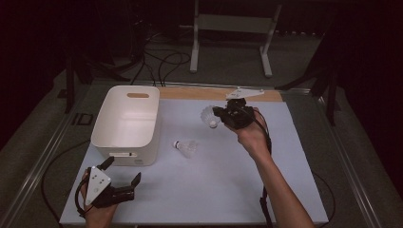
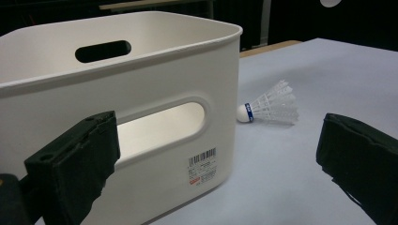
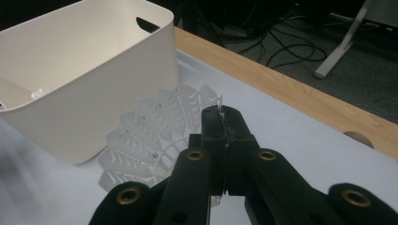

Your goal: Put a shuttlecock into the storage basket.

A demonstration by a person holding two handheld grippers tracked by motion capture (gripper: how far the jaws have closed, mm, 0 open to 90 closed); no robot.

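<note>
My right gripper (image 1: 222, 115) hovers over the back middle of the table, shut on the skirt edge of a white plastic shuttlecock (image 1: 209, 116). In the right gripper view the jaws (image 3: 220, 117) pinch that skirt (image 3: 155, 131) just right of the white bin (image 3: 94, 79). A second shuttlecock (image 1: 185, 147) with a blue band lies on its side on the mat, right of the bin (image 1: 102, 114). At the front left, below the bin, my left gripper (image 1: 123, 170) stands open with nothing held. From there I see the bin's handle side (image 2: 155, 70) and the lying shuttlecock (image 2: 272, 105).
A white mat (image 1: 228, 190) covers the table, and a wooden strip (image 1: 190, 92) runs along its back edge. Behind the table stand a white metal frame (image 1: 228, 28) and loose cables (image 1: 161, 61) on the floor. Something small and pale (image 3: 40, 93) lies inside the bin.
</note>
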